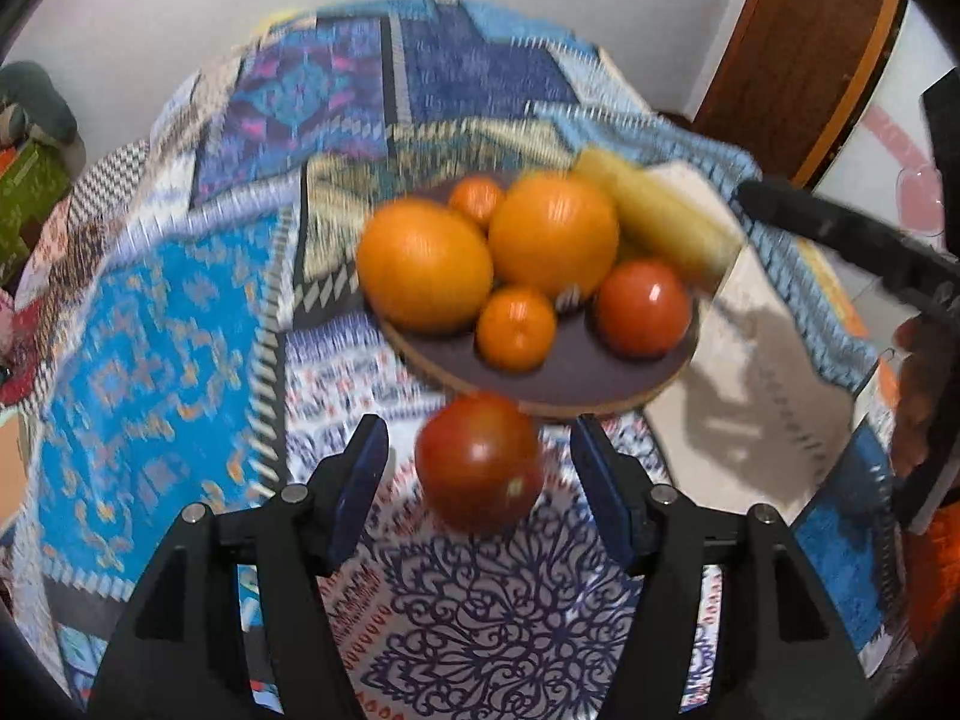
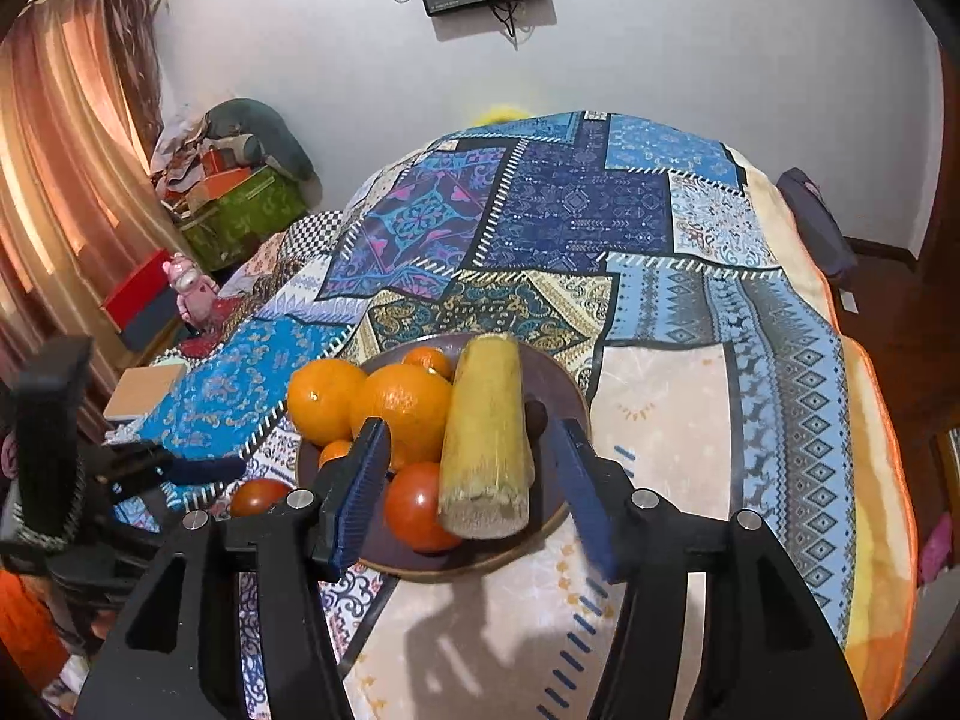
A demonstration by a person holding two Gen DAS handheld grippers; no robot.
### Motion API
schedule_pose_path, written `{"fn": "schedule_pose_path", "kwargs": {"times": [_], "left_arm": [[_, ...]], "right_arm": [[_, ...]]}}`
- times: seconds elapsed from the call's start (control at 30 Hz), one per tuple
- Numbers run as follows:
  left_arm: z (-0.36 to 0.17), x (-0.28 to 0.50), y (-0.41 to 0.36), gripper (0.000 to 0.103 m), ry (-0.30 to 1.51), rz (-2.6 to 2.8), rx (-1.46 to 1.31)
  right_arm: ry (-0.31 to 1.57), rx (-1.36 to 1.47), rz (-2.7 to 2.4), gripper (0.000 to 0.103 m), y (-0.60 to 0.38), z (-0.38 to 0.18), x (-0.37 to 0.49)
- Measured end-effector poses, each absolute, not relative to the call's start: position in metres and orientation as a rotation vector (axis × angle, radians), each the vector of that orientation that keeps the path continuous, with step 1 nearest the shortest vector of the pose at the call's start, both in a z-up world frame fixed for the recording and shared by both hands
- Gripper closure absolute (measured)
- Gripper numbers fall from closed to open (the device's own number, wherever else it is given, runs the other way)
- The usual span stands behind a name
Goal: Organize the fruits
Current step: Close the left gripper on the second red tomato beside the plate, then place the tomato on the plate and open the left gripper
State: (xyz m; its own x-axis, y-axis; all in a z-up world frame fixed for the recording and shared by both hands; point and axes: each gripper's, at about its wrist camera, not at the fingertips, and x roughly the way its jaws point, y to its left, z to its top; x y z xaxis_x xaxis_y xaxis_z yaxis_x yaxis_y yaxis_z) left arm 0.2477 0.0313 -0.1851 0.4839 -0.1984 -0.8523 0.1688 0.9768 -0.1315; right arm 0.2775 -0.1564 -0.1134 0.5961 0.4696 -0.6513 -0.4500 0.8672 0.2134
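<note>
A round dark plate [image 1: 558, 375] [image 2: 540, 396] on the patterned bedspread holds two large oranges [image 1: 426, 264] [image 2: 408, 408], two small tangerines [image 1: 516, 327], a red tomato [image 1: 643, 307] [image 2: 417, 504] and a yellow-green corn-like piece [image 1: 654, 210] [image 2: 486, 438]. A second red tomato [image 1: 480, 462] [image 2: 259, 495] is off the plate, just in front of its near rim. My left gripper [image 1: 480, 468] is open with this tomato between its fingers, not touching it. My right gripper [image 2: 471, 468] is open above the plate, its fingers on either side of the yellow piece.
The bed's patchwork cover [image 2: 570, 210] spreads all around the plate, with a beige blanket [image 2: 660, 420] to the right. Boxes and clutter [image 2: 234, 204] lie by the curtain at left. A wooden door [image 1: 798, 48] stands at the right.
</note>
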Motion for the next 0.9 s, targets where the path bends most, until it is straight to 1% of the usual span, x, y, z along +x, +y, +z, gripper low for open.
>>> {"fn": "schedule_pose_path", "kwargs": {"times": [0.03, 0.1, 0.13, 0.27, 0.47, 0.63, 0.77, 0.9], "left_arm": [[-0.189, 0.248, 0.031, 0.040, 1.051, -0.225, -0.040], [-0.197, 0.248, 0.029, 0.056, 1.076, -0.242, -0.056], [-0.198, 0.248, 0.029, 0.057, 1.074, -0.235, -0.049], [-0.190, 0.244, 0.030, 0.058, 1.056, -0.260, -0.074], [-0.160, 0.247, 0.015, 0.058, 0.970, -0.286, -0.070], [-0.165, 0.268, -0.008, 0.058, 0.975, -0.293, -0.060], [-0.174, 0.275, -0.011, 0.057, 0.987, -0.260, -0.074], [-0.167, 0.272, -0.008, 0.050, 0.953, -0.261, -0.102]], "right_arm": [[0.767, 0.025, 0.534, 0.050, -0.156, -0.114, 0.277], [0.768, 0.019, 0.534, 0.050, -0.156, -0.115, 0.275], [0.769, 0.016, 0.532, 0.050, -0.157, -0.115, 0.274], [0.767, 0.016, 0.527, 0.050, -0.159, -0.117, 0.273], [0.763, 0.037, 0.526, 0.050, -0.161, -0.118, 0.273], [0.759, 0.030, 0.529, 0.050, -0.161, -0.118, 0.270], [0.752, 0.009, 0.526, 0.050, -0.161, -0.117, 0.267], [0.751, 0.007, 0.530, 0.050, -0.162, -0.117, 0.265]]}}
